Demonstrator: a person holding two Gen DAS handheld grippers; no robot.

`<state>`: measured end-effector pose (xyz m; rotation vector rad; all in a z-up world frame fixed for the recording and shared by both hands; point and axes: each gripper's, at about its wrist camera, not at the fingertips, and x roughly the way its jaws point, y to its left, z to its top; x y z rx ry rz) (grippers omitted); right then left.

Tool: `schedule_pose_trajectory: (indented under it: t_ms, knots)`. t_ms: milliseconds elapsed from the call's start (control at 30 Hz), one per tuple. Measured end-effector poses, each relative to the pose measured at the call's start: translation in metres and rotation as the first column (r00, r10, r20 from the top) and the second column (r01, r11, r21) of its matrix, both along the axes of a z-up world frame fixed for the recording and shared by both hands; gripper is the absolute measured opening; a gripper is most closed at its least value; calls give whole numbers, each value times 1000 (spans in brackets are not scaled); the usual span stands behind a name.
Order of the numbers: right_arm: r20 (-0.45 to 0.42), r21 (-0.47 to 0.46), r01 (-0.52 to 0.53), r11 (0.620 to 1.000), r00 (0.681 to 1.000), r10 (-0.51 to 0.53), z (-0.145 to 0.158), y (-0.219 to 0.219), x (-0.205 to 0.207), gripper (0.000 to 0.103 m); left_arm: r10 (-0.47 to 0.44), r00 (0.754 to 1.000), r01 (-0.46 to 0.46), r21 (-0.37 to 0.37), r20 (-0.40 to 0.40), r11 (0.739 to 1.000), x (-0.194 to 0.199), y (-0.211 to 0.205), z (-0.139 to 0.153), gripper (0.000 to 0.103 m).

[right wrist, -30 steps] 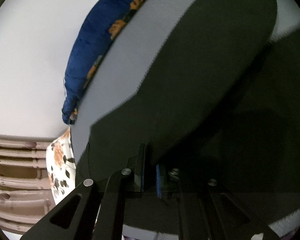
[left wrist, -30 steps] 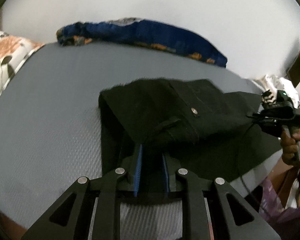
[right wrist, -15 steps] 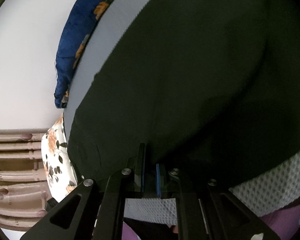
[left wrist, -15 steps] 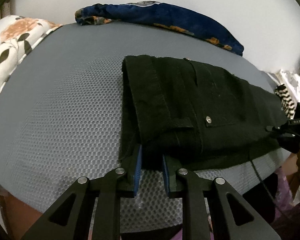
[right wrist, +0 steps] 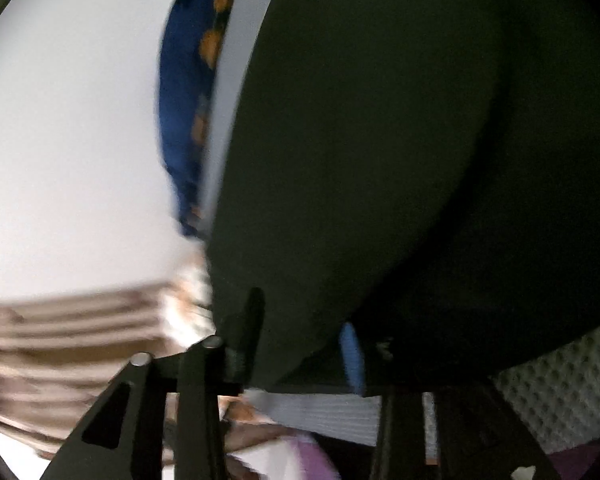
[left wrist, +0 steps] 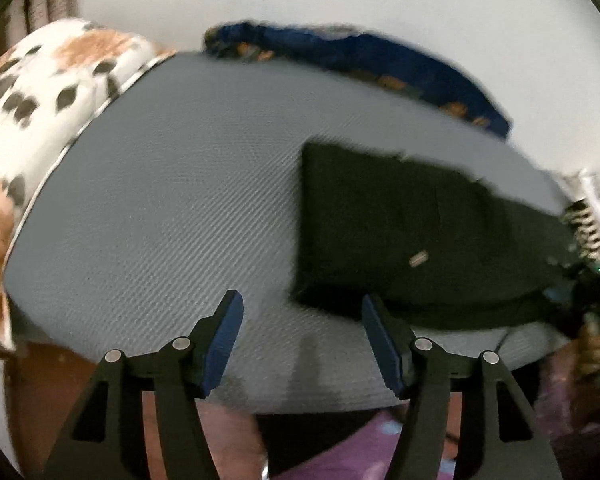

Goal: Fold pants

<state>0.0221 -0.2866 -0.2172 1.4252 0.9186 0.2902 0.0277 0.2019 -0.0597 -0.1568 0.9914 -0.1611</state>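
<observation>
Now left claw (left wrist: 302, 338) just opened, empty, beside black pants (left wrist: 412, 236), right claw (right wrist: 300, 344) parting around them.

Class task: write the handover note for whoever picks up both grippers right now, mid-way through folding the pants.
Left gripper: jaws have just opened, nothing between them, off the pants' near corner.
Right gripper: jaws have just been opening; black cloth lies between them, grip uncertain.
Pants: lying flat, folded lengthwise, on the grey mattress.
Done: first fold laid down.
Left: probably fold them across, then smooth.
</observation>
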Motion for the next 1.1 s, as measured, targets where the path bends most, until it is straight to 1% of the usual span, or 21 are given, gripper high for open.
schedule_pose_trajectory:
  t_ms: [33,100,167,200,300,333,367,400,433,533,600,633,700,767,800,867,900,933,967,1033,1100]
  knots:
    - [18,14,28,1000,999,-29,-1,-9,-2,44,-26,999,26,-8,21,1000,3,-10,10,63]
    - [58,24,59,998,997,-60,0,-24,-3,49,-100,993,102,-26,55,994,12,-36,25,63]
    - [80,20,74,997,994,-75,2,-35,-3,53,-201,976,205,-45,87,978,21,-77,35,63]
    - [89,18,85,996,992,-86,2,-40,-3,54,-249,963,256,-59,99,965,26,-98,37,63]
    - [116,27,140,990,983,-142,1,-60,-7,54,-424,901,433,-139,91,891,36,-174,34,63]
    - [128,34,163,986,978,-166,0,-67,-8,55,-488,869,495,-165,85,853,38,-204,28,63]
    - [140,41,188,981,971,-192,0,-76,-8,55,-531,843,537,-171,82,826,38,-226,23,63]
    - [147,44,198,979,968,-203,0,-81,-8,56,-592,802,597,-155,78,787,36,-257,14,63]
    - [163,54,208,977,963,-214,0,-91,-7,57,-634,770,638,-128,76,759,32,-278,8,63]
    - [192,74,214,974,955,-225,0,-109,-1,58,-724,686,728,-34,75,685,22,-332,-13,63]
    - [205,72,219,973,951,-230,1,-119,1,58,-755,652,758,-16,72,652,21,-353,-26,63]
    - [208,68,216,974,952,-225,2,-124,4,59,-766,640,768,-14,66,640,23,-363,-32,63]
    - [207,57,213,975,953,-220,4,-134,12,59,-779,625,781,-22,53,624,26,-374,-40,63]
    - [209,42,221,974,952,-225,7,-145,18,60,-780,622,782,-22,68,622,29,-380,-45,63]
    - [210,45,223,974,951,-228,7,-150,19,60,-776,627,779,-19,72,627,31,-382,-46,63]
    - [209,72,237,969,946,-247,7,-162,21,63,-758,649,760,-15,68,649,35,-384,-52,63]
    - [207,101,252,962,941,-268,9,-168,20,67,-748,661,750,-24,55,661,41,-384,-55,63]
    - [206,135,260,956,937,-283,8,-174,17,72,-742,669,743,-30,49,668,40,-386,-58,62]
    - [201,172,264,949,934,-296,7,-175,15,74,-736,676,737,-34,46,675,40,-387,-60,62]
    - [192,239,268,933,929,-316,5,-177,10,74,-733,679,734,-24,45,678,40,-391,-63,62]
    - [185,249,265,931,931,-315,8,-178,4,75,-737,675,737,8,38,676,39,-398,-65,62]
